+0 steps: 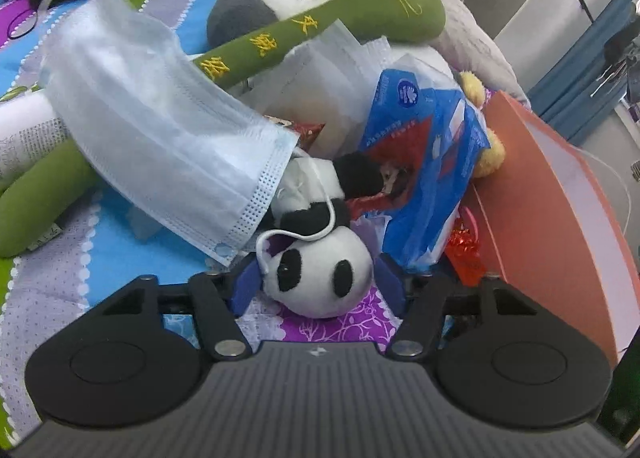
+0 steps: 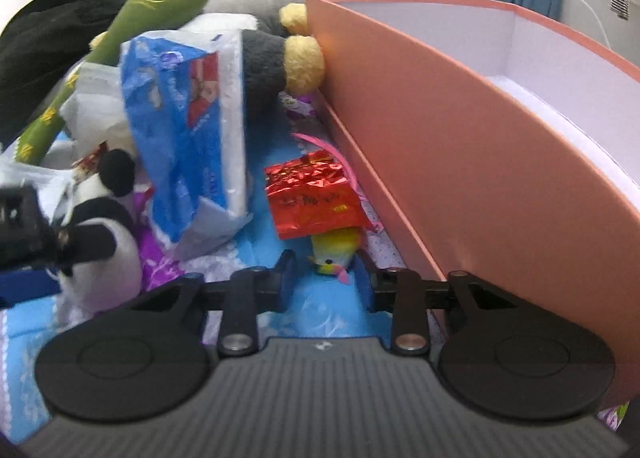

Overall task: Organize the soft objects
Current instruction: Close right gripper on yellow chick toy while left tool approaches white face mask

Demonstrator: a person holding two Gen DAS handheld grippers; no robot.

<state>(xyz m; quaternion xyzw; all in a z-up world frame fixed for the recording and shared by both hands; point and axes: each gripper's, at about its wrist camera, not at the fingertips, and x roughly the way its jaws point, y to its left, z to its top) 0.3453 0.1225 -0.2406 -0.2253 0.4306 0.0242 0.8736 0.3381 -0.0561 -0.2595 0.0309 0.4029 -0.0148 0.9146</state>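
Note:
A panda plush (image 1: 320,282) lies head toward me on the patterned bedspread (image 1: 120,242), with a mask's ear loop draped over it. My left gripper (image 1: 318,282) has its blue pads against both sides of the panda's head. The panda (image 2: 108,242) also shows at the left edge of the right wrist view. A small yellow-green toy (image 2: 334,250) with a pink beak pokes out from under a red foil packet (image 2: 316,194). My right gripper (image 2: 326,278) straddles it, with a gap showing between the left pad and the toy.
A blue face mask (image 1: 160,130), a long green plush (image 1: 320,18), a grey plush with yellow feet (image 2: 264,70) and a blue tissue pack (image 2: 184,130) are piled behind. An orange box (image 2: 440,138), white inside, stands close on the right.

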